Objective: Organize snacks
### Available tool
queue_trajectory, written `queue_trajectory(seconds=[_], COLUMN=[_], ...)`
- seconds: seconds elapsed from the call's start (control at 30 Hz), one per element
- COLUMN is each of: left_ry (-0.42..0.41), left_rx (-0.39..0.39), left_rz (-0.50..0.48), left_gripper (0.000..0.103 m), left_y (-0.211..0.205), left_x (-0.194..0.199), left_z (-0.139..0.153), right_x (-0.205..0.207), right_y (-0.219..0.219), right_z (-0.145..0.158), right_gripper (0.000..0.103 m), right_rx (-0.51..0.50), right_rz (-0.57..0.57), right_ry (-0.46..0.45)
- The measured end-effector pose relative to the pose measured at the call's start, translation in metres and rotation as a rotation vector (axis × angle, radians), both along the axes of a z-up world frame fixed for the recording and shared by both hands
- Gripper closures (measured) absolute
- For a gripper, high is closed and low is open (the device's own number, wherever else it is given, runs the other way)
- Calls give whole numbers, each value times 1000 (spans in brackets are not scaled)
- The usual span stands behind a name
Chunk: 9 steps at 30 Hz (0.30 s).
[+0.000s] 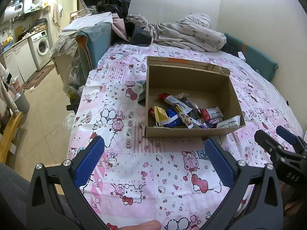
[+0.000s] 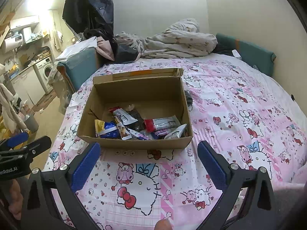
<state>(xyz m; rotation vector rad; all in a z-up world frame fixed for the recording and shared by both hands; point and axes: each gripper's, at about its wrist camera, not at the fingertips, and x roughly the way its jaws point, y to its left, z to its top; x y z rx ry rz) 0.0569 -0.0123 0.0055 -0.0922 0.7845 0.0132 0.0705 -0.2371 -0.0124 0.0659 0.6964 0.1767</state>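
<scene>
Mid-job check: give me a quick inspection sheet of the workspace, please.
Surface: pink cartoon-print bedsheet, flat around the box.
Job's things: open brown cardboard box holding a loose pile of wrapped snack packets at its near end.
Clutter: crumpled grey quilt at the far end; dark cloth beside the box.
Grippers: left tongs and right tongs open, empty, short of the box.
Cables: nothing seen.
Surroundings: white washing machine far left.
</scene>
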Motion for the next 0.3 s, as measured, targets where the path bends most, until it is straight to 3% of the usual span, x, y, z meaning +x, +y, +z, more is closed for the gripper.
queue_trajectory(seconds=[0.3], left_ry=[-5], left_rx=[0], left_rz=[-13], left_gripper=[0], left_y=[-1], left_x=[-1], left_z=[-3], right_x=[0], right_y=[0], right_z=[1], right_gripper=[0], right_rx=[18], right_rz=[-7], right_ry=[3])
